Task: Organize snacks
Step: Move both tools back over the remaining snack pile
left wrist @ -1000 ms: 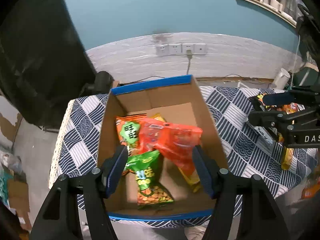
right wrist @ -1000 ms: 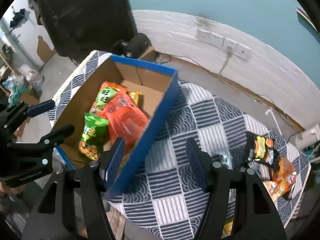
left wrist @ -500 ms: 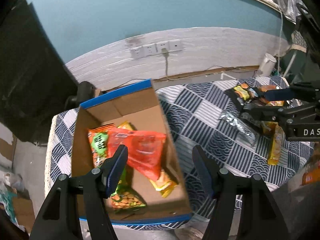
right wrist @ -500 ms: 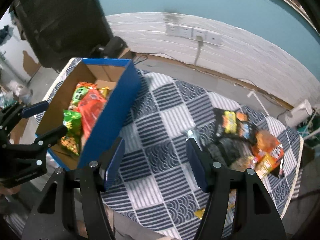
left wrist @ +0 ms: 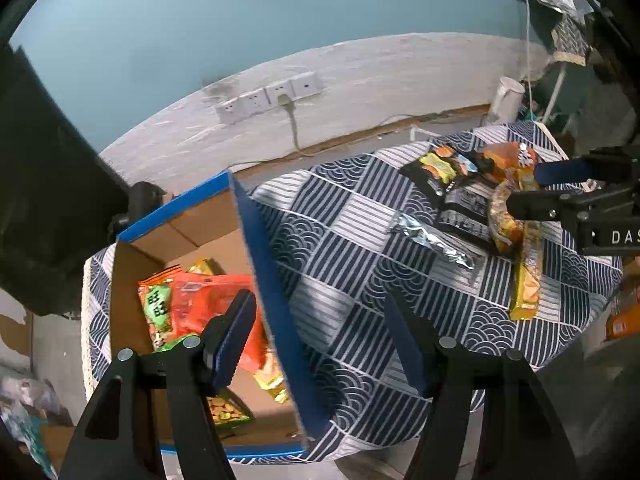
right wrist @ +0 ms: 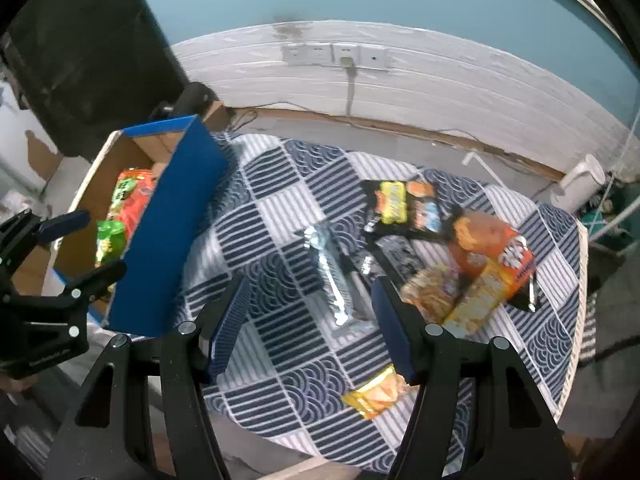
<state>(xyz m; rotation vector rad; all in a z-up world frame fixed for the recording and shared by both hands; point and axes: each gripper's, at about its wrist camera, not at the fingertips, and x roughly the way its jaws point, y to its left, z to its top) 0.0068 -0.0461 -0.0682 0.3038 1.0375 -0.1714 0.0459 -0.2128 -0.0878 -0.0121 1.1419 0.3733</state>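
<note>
Lying loose on the right half of the desk: silver packet, black packet, orange bag, yellow packet nearest the front edge. Sitting at the left end: blue cardboard box, holding a red bag and green packets. Hovering above the silver packet: right tongs, spread wide, gripping nothing. Hovering over the box's right wall: left tongs, likewise spread wide and gripping nothing.
</note>
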